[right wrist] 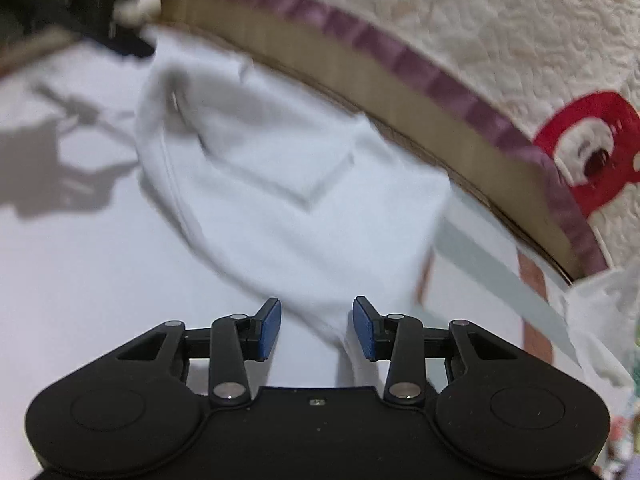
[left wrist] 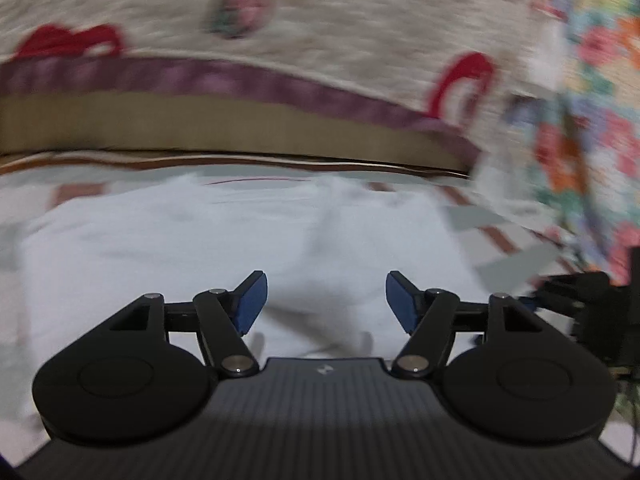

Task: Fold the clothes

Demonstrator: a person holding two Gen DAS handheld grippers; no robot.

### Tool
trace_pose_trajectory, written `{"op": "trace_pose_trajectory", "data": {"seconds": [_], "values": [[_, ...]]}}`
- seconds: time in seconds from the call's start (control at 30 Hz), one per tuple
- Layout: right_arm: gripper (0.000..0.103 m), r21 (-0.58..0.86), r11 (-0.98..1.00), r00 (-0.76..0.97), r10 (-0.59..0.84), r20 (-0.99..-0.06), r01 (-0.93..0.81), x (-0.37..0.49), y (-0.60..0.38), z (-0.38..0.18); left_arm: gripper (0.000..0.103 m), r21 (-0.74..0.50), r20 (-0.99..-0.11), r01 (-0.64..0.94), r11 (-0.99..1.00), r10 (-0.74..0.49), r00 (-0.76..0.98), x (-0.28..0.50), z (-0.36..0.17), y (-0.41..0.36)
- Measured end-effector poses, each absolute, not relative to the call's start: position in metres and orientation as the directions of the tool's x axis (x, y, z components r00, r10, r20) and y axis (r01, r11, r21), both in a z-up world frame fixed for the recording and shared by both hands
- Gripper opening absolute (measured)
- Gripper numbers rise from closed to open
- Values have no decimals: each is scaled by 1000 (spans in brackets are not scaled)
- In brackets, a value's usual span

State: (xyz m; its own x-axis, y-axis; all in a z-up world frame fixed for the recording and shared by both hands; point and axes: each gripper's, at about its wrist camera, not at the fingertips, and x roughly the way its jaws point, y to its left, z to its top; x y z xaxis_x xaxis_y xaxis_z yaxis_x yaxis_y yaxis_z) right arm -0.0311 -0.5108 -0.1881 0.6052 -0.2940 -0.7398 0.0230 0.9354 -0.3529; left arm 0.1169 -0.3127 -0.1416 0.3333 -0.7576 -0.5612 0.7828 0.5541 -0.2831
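Observation:
A white garment lies spread on a white surface in the left wrist view. My left gripper is open and empty just above it, blue pads wide apart. In the right wrist view the same white garment lies crumpled, with a square pocket showing and a narrow end reaching toward me. My right gripper is open, and that narrow end lies between its blue pads, not pinched. The right gripper's black body shows at the left view's right edge. Both views are blurred.
A cream quilted bedspread with red shapes and a purple border hangs over a tan bed edge behind the garment. A floral cloth hangs at right. A white plastic bag lies at right. Dark clutter sits far left.

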Motion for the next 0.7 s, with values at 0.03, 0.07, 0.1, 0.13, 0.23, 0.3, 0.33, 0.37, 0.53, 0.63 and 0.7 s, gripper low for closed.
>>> {"op": "trace_pose_trajectory", "data": {"seconds": [0.03, 0.07, 0.1, 0.13, 0.23, 0.3, 0.33, 0.37, 0.53, 0.63, 0.7], "values": [[44, -362, 932, 599, -305, -740, 26, -36, -511, -188, 71, -251, -572, 795, 552, -747, 339, 112, -142, -322], [44, -373, 927, 595, -318, -738, 32, -40, -510, -188, 72, -208, -585, 803, 558, -729, 355, 107, -143, -332], [44, -386, 922, 592, -332, -734, 38, -44, -510, -189, 72, -149, -602, 803, 577, -697, 389, 103, -146, -344], [44, -402, 914, 591, -348, -727, 44, -45, -509, -190, 73, -86, -617, 796, 599, -659, 429, 101, -150, -355], [45, -453, 889, 599, -396, -696, 62, -42, -509, -194, 73, 92, -660, 774, 626, -544, 518, 96, -171, -383], [44, -458, 883, 603, -420, -678, 99, -37, -512, -195, 72, 138, -685, 772, 621, -503, 527, 97, -182, -390], [44, -460, 880, 605, -432, -669, 119, -34, -514, -196, 72, 126, -685, 768, 628, -504, 526, 99, -184, -390], [43, -461, 876, 606, -444, -660, 139, -31, -516, -197, 63, 107, -682, 761, 640, -510, 524, 102, -185, -388], [24, -400, 895, 613, -431, -662, 196, -31, -525, -198, 18, -50, -629, 663, 747, -540, 560, 126, -173, -356], [18, -351, 909, 618, -411, -671, 224, -33, -530, -198, 18, -126, -577, 539, 833, -504, 643, 126, -162, -326], [14, -335, 911, 620, -409, -669, 240, -37, -532, -199, 18, -162, -566, 435, 886, -445, 694, 124, -161, -306]]}}
